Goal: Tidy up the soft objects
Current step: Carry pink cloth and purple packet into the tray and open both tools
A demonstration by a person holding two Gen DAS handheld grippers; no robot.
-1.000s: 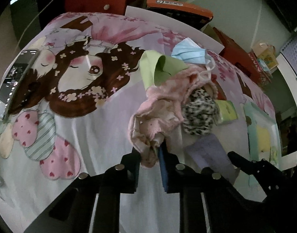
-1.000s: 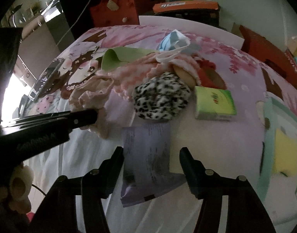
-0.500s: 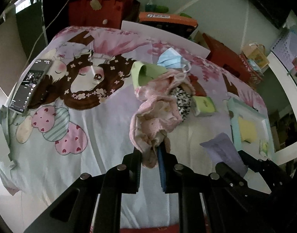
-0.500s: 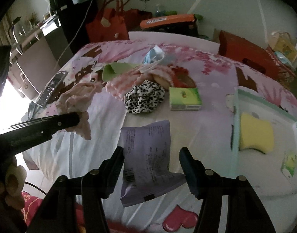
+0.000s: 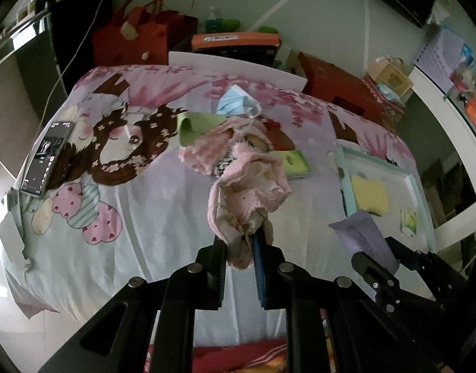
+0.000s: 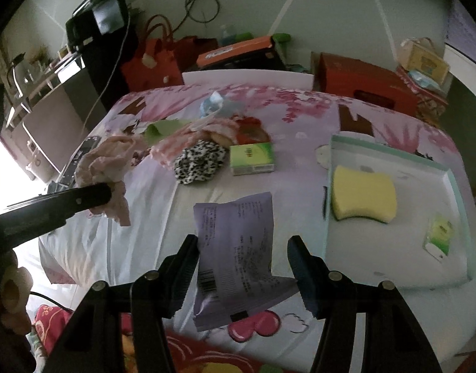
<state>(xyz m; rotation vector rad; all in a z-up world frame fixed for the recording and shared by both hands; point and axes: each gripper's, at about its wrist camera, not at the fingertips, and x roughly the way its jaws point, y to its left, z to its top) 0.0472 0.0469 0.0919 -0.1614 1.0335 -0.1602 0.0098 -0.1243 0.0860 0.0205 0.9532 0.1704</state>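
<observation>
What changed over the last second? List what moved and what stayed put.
Both grippers rose and drew back from the bed. The left gripper lifted the fuzzy pink cloth clear of the pile; the right gripper lifted the lilac plastic packet off the sheet. Both grips are unchanged. The leopard-print cloth, green tissue pack, yellow sponge in its pale tray and phone stayed put.

Home bedroom, cartoon-print bedsheet [image 5: 163, 217], phone [image 5: 48, 155], red gift bag [image 5: 138, 40]
</observation>
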